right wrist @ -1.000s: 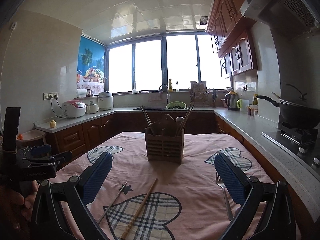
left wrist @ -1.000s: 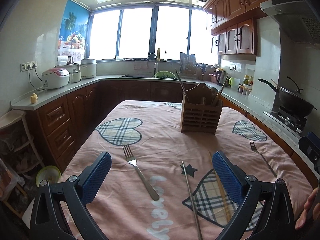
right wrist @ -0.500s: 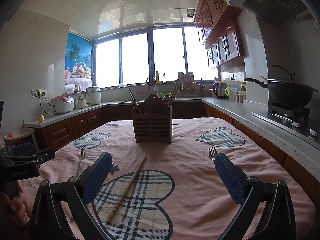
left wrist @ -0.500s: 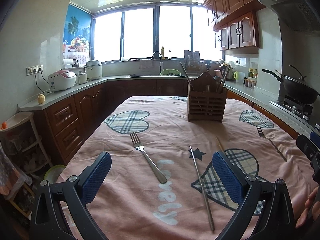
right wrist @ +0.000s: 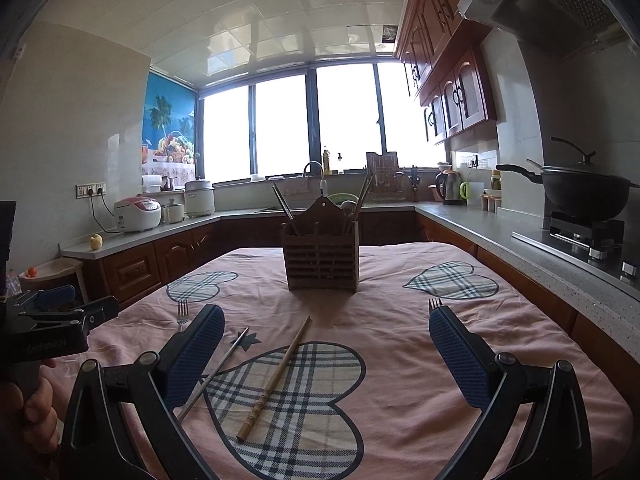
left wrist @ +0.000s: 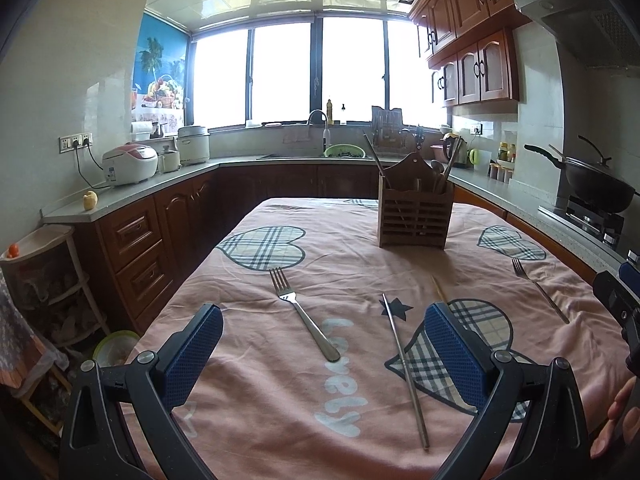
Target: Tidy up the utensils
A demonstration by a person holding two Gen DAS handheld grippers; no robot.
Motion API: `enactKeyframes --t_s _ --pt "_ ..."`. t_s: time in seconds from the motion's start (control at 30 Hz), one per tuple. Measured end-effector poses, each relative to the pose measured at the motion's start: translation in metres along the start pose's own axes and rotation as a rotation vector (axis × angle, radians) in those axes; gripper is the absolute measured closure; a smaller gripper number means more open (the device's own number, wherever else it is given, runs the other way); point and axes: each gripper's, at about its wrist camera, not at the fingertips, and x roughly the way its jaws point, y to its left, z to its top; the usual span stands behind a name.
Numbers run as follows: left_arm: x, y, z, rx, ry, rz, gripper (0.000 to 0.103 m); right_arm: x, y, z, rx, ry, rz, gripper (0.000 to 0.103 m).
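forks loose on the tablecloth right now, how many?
2. One fork lies left of centre, near the metal chopstick. The other fork lies near the right edge. More may stand hidden inside the wooden holder.

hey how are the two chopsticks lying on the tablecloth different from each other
The metal chopstick is thin, grey and shiny; the wooden chopstick is thicker, tan, with a ridged end. The metal chopstick lies left of the wooden chopstick, beside the star print; the wooden one crosses the plaid heart. Both lie flat, loose, angled toward the utensil holder.
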Motion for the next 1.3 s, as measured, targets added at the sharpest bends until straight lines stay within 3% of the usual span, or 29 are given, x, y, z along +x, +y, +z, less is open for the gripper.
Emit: enactKeyframes --t_s 1.3 --pt "-0.0023 -0.0045 -0.0009 0.011 0.0 0.004 0.001 -0.0015 0.002 -0.0012 0.004 -0.006 0.023 0.0"
